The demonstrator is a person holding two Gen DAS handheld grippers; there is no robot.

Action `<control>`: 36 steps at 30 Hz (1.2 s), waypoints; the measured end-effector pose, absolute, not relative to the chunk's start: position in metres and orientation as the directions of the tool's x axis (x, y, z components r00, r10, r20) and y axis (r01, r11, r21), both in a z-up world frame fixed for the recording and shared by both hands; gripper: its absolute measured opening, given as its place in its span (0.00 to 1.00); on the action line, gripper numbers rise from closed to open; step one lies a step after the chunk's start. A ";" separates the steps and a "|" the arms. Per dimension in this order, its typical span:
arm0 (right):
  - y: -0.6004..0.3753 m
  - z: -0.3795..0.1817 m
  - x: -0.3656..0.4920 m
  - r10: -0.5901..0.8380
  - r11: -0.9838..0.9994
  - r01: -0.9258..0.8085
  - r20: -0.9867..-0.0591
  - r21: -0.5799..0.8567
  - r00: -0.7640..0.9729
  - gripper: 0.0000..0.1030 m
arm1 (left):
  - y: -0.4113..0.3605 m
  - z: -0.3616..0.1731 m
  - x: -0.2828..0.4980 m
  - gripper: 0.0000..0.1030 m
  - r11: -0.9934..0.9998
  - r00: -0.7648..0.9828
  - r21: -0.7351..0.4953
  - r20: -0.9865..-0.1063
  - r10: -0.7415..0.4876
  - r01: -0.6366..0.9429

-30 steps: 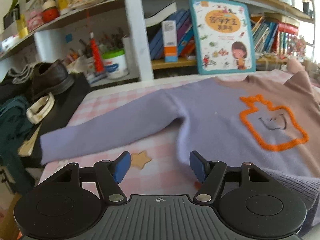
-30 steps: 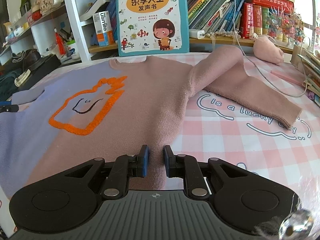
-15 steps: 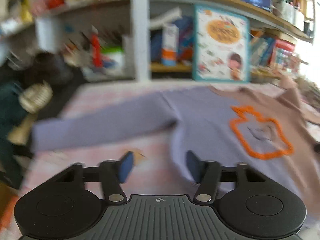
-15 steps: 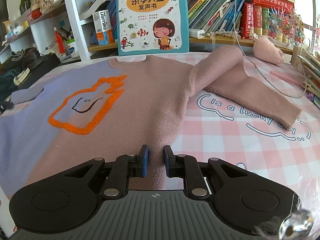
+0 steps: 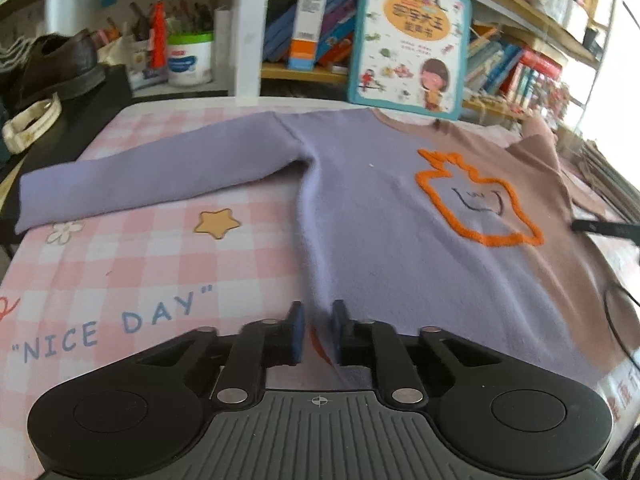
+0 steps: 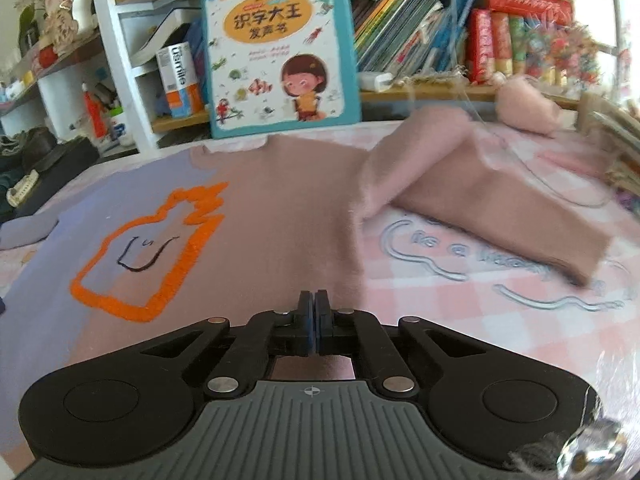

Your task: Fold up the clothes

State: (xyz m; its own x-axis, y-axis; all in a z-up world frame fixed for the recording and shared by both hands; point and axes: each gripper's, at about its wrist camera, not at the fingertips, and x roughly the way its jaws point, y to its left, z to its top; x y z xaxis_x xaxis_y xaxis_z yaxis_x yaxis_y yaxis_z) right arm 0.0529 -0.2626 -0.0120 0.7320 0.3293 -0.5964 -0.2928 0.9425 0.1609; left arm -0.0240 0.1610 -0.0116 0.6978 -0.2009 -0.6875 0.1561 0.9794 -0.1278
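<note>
A sweater, half lilac and half dusty pink with an orange outlined figure on the chest, lies flat on the pink checked tablecloth [image 5: 120, 272]. In the left wrist view its lilac body [image 5: 380, 216] fills the middle and the lilac sleeve [image 5: 152, 172] stretches left. My left gripper [image 5: 317, 326] sits at the lilac bottom corner of the hem, jaws narrowed around it with a small gap. In the right wrist view the pink half [image 6: 288, 200] and the folded-in pink sleeve [image 6: 492, 200] show. My right gripper [image 6: 314, 312] is shut on the pink hem.
A large children's book [image 6: 280, 48] leans on the shelf behind the table. Shelves with books [image 6: 500, 32], a tub [image 5: 188, 60] and shoes on a black surface [image 5: 52, 68] stand at the back and left. A thin cable [image 6: 560, 184] runs over the right side.
My left gripper has swung to the sweater's lilac hem corner and its jaws have closed from wide open to a narrow gap. My right gripper's jaws have closed fully on the pink hem.
</note>
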 end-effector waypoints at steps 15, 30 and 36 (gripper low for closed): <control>-0.279 -0.002 0.049 0.280 0.960 -0.233 -0.628 0.159 0.726 0.30 | 0.165 -0.007 0.006 0.26 0.976 0.734 -0.128 -0.644 -0.216 0.175; -0.233 -0.011 0.102 0.318 0.936 -0.341 -0.641 0.092 0.699 0.05 | 0.175 -0.016 0.030 0.04 0.991 0.762 -0.089 -0.634 -0.134 0.100; -0.210 -0.009 0.089 0.396 0.890 -0.446 -0.648 0.096 0.651 0.05 | 0.194 -0.013 0.024 0.04 0.996 0.760 -0.078 -0.645 -0.079 0.038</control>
State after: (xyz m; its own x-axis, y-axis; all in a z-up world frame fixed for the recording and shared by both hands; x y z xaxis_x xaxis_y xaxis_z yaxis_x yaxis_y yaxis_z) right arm 0.0887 -0.2103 -0.0089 0.6507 0.3962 -0.6478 -0.4460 0.8898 0.0962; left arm 0.0240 0.1939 -0.0129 0.7597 -0.0793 -0.6454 0.0378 0.9962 -0.0780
